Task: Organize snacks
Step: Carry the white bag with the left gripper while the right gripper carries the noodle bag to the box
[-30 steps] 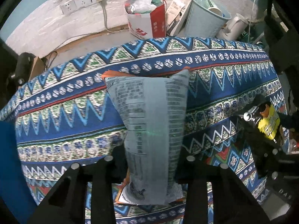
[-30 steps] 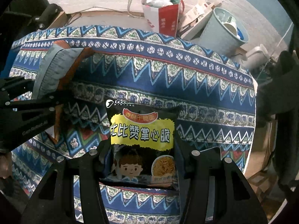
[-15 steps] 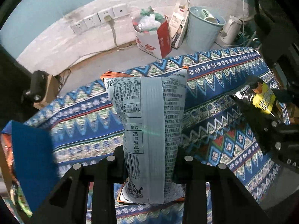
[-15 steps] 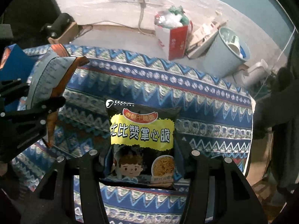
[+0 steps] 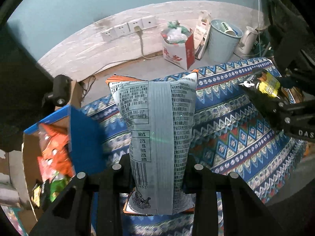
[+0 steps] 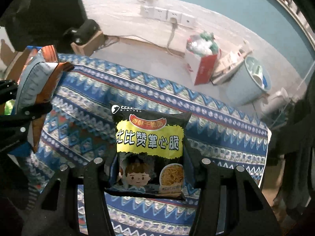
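My left gripper [image 5: 157, 169] is shut on a grey snack bag [image 5: 155, 129] with orange edges and printed nutrition text, held upright above the patterned blue tablecloth [image 5: 232, 129]. That bag [image 6: 33, 78] also shows at the left edge of the right wrist view. My right gripper [image 6: 151, 169] is shut on a black and yellow noodle snack bag [image 6: 149, 145] with a cartoon child, lifted over the tablecloth [image 6: 216, 129]. The same black bag [image 5: 263, 84] appears at the right of the left wrist view.
A blue-rimmed cardboard box [image 5: 31, 141] holding orange and green snack packs [image 5: 53, 153] stands left of the table. On the floor behind are a red-and-white bag [image 5: 179, 45], a pale bin [image 5: 222, 39], a white kettle [image 5: 248, 39] and wall sockets [image 5: 128, 27].
Both grippers have risen with their bags and shifted left; more floor and wall now show. The box of snack packs has come into the left wrist view.
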